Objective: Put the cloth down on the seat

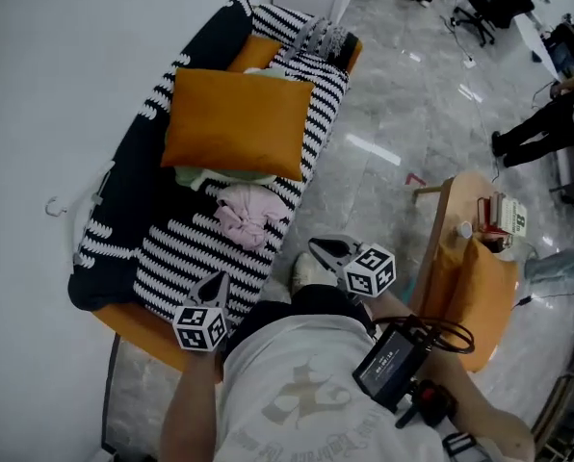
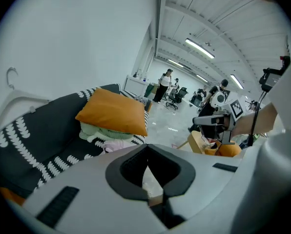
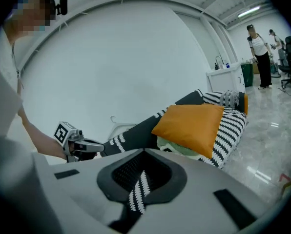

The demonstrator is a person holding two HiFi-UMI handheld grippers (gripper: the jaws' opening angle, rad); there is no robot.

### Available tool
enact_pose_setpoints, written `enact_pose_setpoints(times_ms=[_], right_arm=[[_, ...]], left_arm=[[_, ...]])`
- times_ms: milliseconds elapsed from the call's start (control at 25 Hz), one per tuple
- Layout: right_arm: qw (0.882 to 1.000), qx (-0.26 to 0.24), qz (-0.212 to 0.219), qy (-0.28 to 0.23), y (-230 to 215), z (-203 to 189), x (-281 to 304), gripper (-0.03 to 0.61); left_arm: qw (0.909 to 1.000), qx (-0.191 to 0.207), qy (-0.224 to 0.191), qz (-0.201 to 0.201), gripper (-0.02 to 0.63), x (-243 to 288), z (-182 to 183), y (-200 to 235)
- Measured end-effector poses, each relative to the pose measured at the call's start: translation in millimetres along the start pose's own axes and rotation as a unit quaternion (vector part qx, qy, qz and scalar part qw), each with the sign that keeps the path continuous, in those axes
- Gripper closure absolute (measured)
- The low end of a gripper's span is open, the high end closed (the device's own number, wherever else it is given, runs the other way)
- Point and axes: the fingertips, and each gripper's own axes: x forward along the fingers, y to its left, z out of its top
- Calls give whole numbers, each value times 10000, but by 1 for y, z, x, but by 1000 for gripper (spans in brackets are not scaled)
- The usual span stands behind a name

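Grey marbled floor runs past a sofa seat [image 1: 171,258] under a black-and-white striped cover. From my head view, an orange cushion [image 1: 237,123] sits on a green cloth [image 1: 210,176]. Just in front of them a pink cloth [image 1: 248,215] lies crumpled on the stripes. My left claw [image 1: 216,282] and right claw [image 1: 324,250] hang close to my body, near the seat's front edge and apart from the pink bundle. Neither carries anything.

Looking along my left claw, the jaws are pinched together with nothing between them. Beyond them a sliver of the pink cloth [image 2: 112,146] shows below the green one and the cushion.

Looking along my right claw, the jaws also meet on nothing. The stripes in the gap are the sofa cover behind. The claw's own body hides the pink cloth, and only the cushion and the green layer show.

I judge the pink cloth to be light, limp and unbreakable. It would sag and trail from whatever point I lift, and it won't keep a shape. The best hold is a raised fold on top of the bunch, pinched deep enough that it cannot slide out. I would stay above the striped cover so I don't nip that too. The cloth already seems to lie on the seat.
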Motion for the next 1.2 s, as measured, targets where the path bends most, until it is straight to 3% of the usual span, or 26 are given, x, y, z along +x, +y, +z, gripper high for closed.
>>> enact_pose_setpoints(times_ms=[320,560,800,1200], right_arm=[[9987,-87,186,-462,45,30,-7,563],[9964,-391,266,-705,69,55,-17,563],[9940,-591,110,-919,75,57,-35,563],[9926,-608,-30,-1054,66,59,-49,563]], left_arm=[[9997,39,-256,-35,601,-36,13,-5],[9983,303,-396,-306,601,-41,26,-27],[9961,385,-600,-511,601,-43,35,-45],[9953,460,-689,-498,601,-39,42,-53]])
